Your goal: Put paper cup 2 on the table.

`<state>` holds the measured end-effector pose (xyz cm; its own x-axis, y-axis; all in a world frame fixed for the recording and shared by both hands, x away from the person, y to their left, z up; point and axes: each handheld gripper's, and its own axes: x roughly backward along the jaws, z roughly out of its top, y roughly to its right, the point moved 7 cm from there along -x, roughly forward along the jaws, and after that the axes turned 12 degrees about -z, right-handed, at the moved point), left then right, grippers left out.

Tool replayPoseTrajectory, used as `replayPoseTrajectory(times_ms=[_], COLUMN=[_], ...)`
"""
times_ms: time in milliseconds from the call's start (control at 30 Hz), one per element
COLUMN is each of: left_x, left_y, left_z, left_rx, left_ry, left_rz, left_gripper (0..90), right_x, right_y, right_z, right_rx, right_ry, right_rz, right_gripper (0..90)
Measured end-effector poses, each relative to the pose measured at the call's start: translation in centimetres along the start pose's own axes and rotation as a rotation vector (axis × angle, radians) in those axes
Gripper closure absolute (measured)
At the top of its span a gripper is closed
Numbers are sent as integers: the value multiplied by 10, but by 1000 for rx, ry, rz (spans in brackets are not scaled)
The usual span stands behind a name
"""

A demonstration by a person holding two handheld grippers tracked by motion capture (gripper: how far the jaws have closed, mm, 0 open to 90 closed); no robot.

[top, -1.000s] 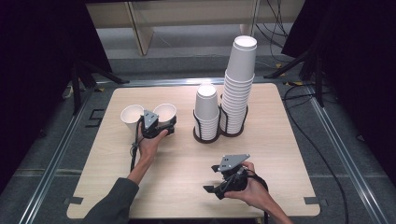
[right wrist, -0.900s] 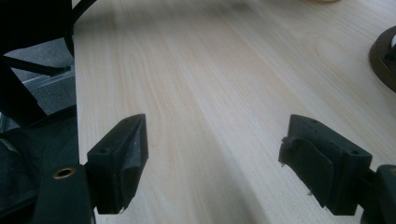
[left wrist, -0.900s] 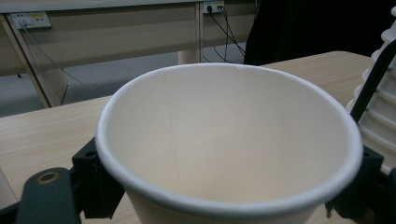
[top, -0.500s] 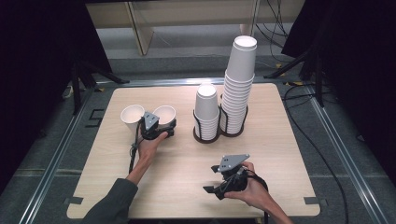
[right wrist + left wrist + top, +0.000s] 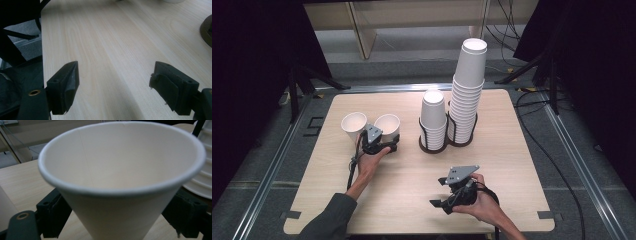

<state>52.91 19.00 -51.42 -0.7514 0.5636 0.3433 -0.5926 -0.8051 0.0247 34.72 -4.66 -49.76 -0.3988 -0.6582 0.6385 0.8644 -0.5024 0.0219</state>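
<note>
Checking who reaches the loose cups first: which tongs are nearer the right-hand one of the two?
Left. The left tongs have their jaws either side of that cup; the right tongs sit open near the table's front edge.

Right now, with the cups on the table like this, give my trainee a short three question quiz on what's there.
1. True or false: the left gripper has its jaws around a paper cup.
2. How many loose cups stand by that gripper: A one, B two, C four?
3. What does the right gripper hold between its jaws?

Key: 1 true. 2 B, the held cup and a second cup. 3 Nothing; it is open over the table.
</note>
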Motion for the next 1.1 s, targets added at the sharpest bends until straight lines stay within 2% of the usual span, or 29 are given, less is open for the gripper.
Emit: replayPoseTrajectory(times_ms=[67, 133, 200, 300, 400, 633, 667, 833, 933, 1000, 1100], left_x=[3, 7, 12, 16, 19, 33, 36, 45, 51, 58, 66], left_y=[-1, -3, -4, -5, -5, 4, 4, 8, 13, 19, 25], left_z=[-2, -4, -6, -7, -8, -9, -9, -11, -10, -11, -10], left_rx=[15, 1, 11, 10, 15, 13, 16, 35, 40, 22, 30], left_ry=[-5, -13, -18, -8, -11, -4, -15, -7, 3, -12, 2], left_rz=[-2, 2, 6, -1, -13, -46, -42, -49, -74, -88, -103], left_gripper=[143, 144, 144, 144, 144, 144, 144, 144, 144, 144, 144], right_x=[-1, 0, -1, 0, -1, -1, -1, -1, -1, 0, 0], right_y=[0, -1, 0, -1, -1, -1, -1, 0, 0, 2, 3], right_z=[-1, 0, 0, -1, -1, -1, -1, -1, -1, 0, 0], right_rx=[1, 4, 16, -11, 2, 3, 5, 1, 7, 1, -14], right_ry=[-4, -2, -1, -14, -4, -9, -8, -6, -6, -1, 1], right_rz=[-4, 0, -5, -2, 0, 2, 4, 2, -3, -8, -10], right_gripper=[223, 224, 224, 223, 222, 221, 221, 222, 221, 223, 222])
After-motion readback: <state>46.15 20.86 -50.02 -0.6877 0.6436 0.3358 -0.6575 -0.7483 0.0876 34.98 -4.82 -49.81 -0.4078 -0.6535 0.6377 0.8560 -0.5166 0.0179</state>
